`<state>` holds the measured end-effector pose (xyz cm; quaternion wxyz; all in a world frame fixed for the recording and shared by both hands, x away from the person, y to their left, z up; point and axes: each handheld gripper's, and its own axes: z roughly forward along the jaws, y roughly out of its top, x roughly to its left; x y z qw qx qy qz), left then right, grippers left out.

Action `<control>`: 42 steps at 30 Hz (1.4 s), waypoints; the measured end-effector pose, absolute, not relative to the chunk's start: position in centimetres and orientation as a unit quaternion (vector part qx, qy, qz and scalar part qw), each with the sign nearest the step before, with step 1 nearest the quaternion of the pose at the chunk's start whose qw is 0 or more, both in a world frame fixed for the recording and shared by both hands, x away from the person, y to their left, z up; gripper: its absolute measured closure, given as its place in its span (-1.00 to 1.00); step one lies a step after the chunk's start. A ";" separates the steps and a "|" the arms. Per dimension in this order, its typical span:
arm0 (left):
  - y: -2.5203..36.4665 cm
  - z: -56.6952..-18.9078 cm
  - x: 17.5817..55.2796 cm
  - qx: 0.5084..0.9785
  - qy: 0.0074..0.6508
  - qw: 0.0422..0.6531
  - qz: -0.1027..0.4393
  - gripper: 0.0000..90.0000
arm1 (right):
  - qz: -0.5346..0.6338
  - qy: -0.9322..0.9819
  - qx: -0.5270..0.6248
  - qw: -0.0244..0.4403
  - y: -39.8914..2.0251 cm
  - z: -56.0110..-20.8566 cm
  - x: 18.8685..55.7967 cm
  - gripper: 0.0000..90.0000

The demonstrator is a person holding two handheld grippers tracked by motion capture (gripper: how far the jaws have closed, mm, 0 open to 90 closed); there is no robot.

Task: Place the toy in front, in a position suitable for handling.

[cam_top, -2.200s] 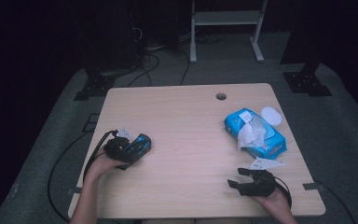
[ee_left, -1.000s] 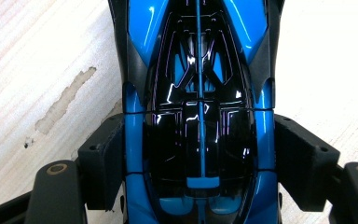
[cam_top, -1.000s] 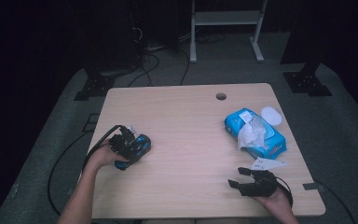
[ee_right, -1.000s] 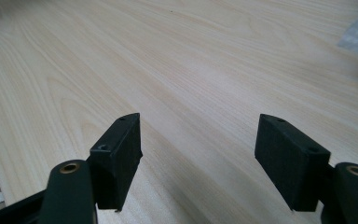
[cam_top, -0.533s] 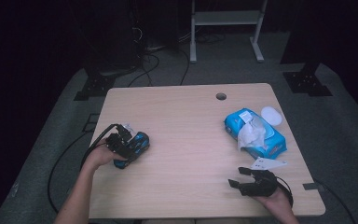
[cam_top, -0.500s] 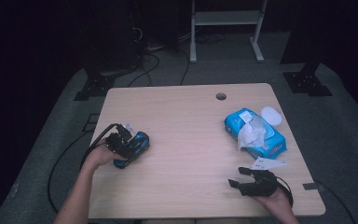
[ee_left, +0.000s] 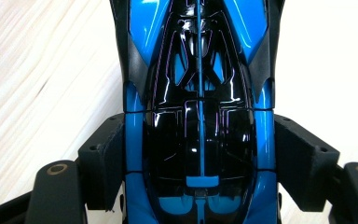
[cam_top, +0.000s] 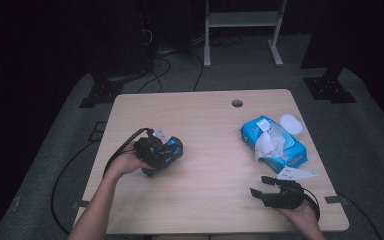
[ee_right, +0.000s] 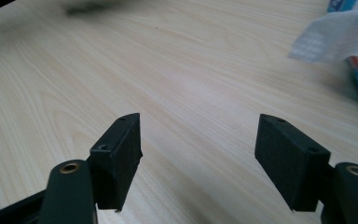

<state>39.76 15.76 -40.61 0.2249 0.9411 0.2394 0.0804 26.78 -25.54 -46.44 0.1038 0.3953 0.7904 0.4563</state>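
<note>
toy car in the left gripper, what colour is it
Glossy blue with black panels; the toy car shows best in the left gripper view.

You won't find any legible text here. The blue wipes pack (cam_top: 274,145) near the table's (cam_top: 205,120) right edge carries printing, but it's too small to read; in the right gripper view only cut-off red and white fragments show.

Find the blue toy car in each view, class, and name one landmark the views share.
High view: blue toy car left of centre, in the left gripper.
Left gripper view: centre, pads clamping its sides.
Right gripper view: not in it.
Shared landmark: the pale wooden table.
</note>
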 end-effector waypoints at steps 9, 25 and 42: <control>9.0 -42.0 38.4 0.958 0.169 0.223 0.058 -0.42 | 0.469 0.774 0.410 0.111 -26.7 -46.3 26.7 -0.32; 4.4 -45.1 37.3 0.974 0.112 0.194 0.031 -0.43 | 0.484 0.748 0.436 0.127 -27.8 -46.0 26.8 -0.31; 8.1 -43.8 35.9 0.946 0.129 0.286 0.075 -0.64 | 0.512 0.708 0.447 0.191 -29.7 -41.3 29.0 -0.23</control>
